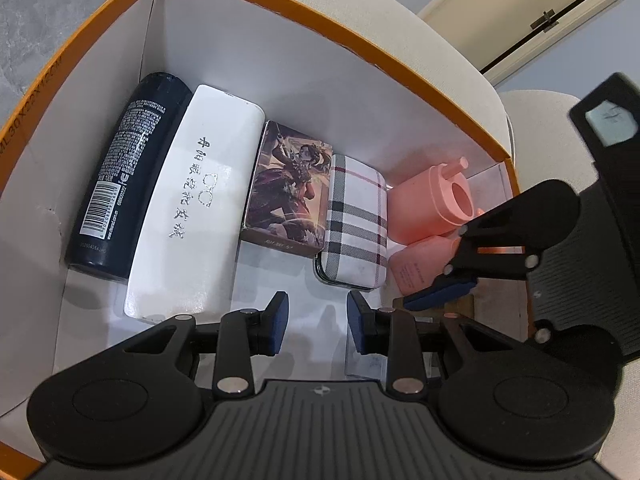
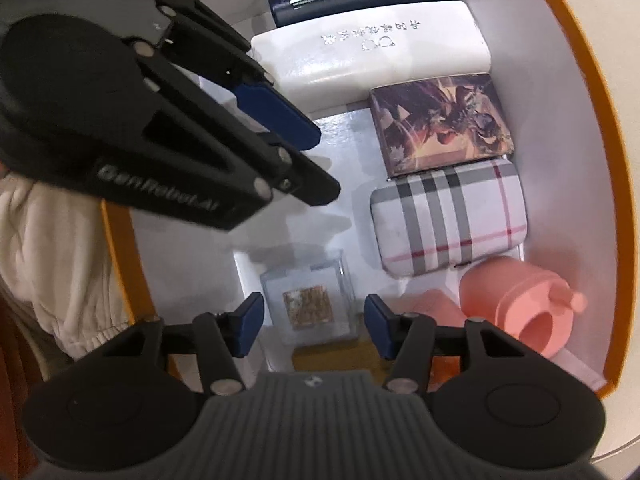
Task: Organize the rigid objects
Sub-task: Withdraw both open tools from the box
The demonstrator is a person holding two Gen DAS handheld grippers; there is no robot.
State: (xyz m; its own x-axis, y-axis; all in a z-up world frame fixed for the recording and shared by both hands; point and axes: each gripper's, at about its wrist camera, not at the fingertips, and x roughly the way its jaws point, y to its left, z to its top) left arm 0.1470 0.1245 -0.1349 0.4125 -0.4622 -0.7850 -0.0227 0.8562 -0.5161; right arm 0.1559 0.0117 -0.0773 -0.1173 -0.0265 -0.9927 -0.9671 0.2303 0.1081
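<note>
An orange-rimmed white box (image 1: 328, 36) holds a row of things: a dark bottle (image 1: 124, 176), a white glasses case (image 1: 196, 200), an illustrated card box (image 1: 288, 188), a plaid case (image 1: 356, 220) and pink containers (image 1: 432, 200). My left gripper (image 1: 318, 320) hangs open over the bare box floor, nothing between its fingers. My right gripper (image 2: 314, 322) points straight down, open, its pads on either side of a small clear case (image 2: 308, 300) with a brown-gold insert that lies on the floor. In the left wrist view one right pad (image 1: 440, 294) shows near the pink containers.
In the right wrist view my left gripper (image 2: 308, 152) crosses the upper left, above the floor beside the white glasses case (image 2: 372, 48). A cream cloth (image 2: 52, 260) lies outside the box's orange rim (image 2: 120, 248). A pale cushion (image 1: 540, 120) borders the box.
</note>
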